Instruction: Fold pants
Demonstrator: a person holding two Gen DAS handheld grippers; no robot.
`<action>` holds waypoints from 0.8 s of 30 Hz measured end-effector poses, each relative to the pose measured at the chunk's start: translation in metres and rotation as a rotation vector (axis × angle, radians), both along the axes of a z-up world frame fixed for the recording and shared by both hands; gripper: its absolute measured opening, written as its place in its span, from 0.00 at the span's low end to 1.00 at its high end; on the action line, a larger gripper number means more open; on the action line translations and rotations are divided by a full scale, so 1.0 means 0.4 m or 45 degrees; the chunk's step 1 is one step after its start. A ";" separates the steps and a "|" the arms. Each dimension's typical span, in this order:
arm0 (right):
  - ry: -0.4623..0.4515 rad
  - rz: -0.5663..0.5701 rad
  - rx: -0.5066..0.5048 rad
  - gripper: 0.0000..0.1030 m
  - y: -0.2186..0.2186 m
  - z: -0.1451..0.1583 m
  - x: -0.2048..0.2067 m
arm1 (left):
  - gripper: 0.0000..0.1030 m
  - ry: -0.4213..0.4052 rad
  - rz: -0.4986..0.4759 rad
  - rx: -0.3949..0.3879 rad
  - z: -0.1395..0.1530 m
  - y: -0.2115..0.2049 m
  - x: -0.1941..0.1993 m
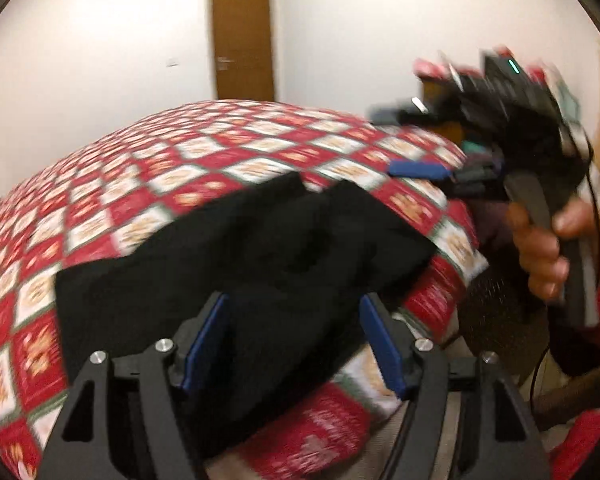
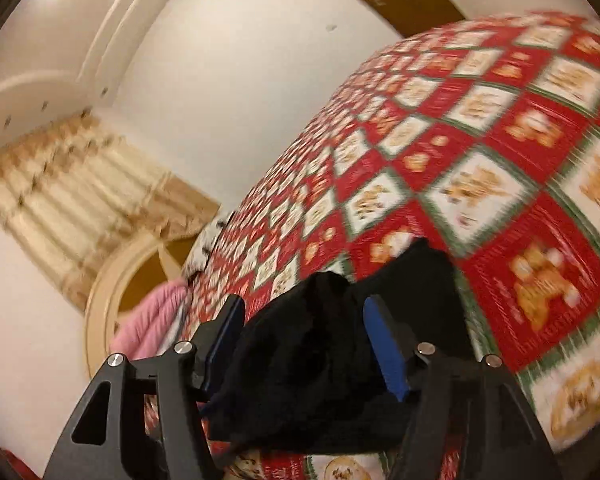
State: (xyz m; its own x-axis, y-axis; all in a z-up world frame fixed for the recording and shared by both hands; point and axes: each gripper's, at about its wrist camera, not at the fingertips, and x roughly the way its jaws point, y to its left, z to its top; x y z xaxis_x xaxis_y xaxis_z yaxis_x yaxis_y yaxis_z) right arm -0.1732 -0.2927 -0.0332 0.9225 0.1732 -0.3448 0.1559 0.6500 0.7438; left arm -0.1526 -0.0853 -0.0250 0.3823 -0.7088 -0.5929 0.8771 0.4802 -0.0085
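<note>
Left wrist view: we see the black pants (image 1: pixel 236 248) bunched at centre frame on the red-and-white checked bedspread (image 1: pixel 100 208), near its edge. Our left gripper (image 1: pixel 292 340) stands parted over them, pads clear of cloth. At right, the right gripper (image 1: pixel 416 168) hovers above the bedspread; its own camera shows it (image 2: pixel 304 344) spread around fabric, not pinching. We should seize matching edges, lift evenly, then smooth flat.
</note>
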 end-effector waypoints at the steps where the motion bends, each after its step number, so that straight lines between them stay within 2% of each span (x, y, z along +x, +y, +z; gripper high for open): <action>1: 0.022 0.031 -0.022 0.62 0.007 -0.003 0.018 | 0.69 0.019 0.046 -0.025 0.009 0.013 0.019; 5: 0.120 0.130 -0.125 0.62 0.043 -0.037 0.081 | 0.69 0.089 0.203 -0.104 0.032 0.074 0.080; 7: 0.171 0.126 -0.118 0.62 0.038 -0.066 0.103 | 0.69 0.112 0.263 -0.115 0.031 0.097 0.101; 8: 0.191 0.129 -0.075 0.62 0.032 -0.087 0.114 | 0.69 0.119 0.284 -0.118 0.028 0.107 0.110; 11: 0.179 0.140 -0.015 0.65 0.030 -0.124 0.132 | 0.69 0.143 0.353 -0.113 0.018 0.129 0.138; 13: 0.142 0.148 -0.039 0.74 0.042 -0.122 0.132 | 0.69 0.172 0.385 -0.117 0.011 0.142 0.153; 16: 0.163 0.209 -0.130 0.73 0.076 -0.116 0.137 | 0.69 0.213 0.416 -0.117 0.003 0.151 0.173; 17: 0.186 0.222 -0.200 0.70 0.091 -0.111 0.139 | 0.69 0.216 0.419 -0.118 0.004 0.160 0.173; 19: 0.246 0.239 -0.334 0.39 0.117 -0.105 0.143 | 0.69 0.214 0.422 -0.118 0.004 0.162 0.174; 24: 0.242 0.220 -0.288 0.28 0.109 -0.101 0.130 | 0.69 0.215 0.422 -0.118 0.004 0.163 0.174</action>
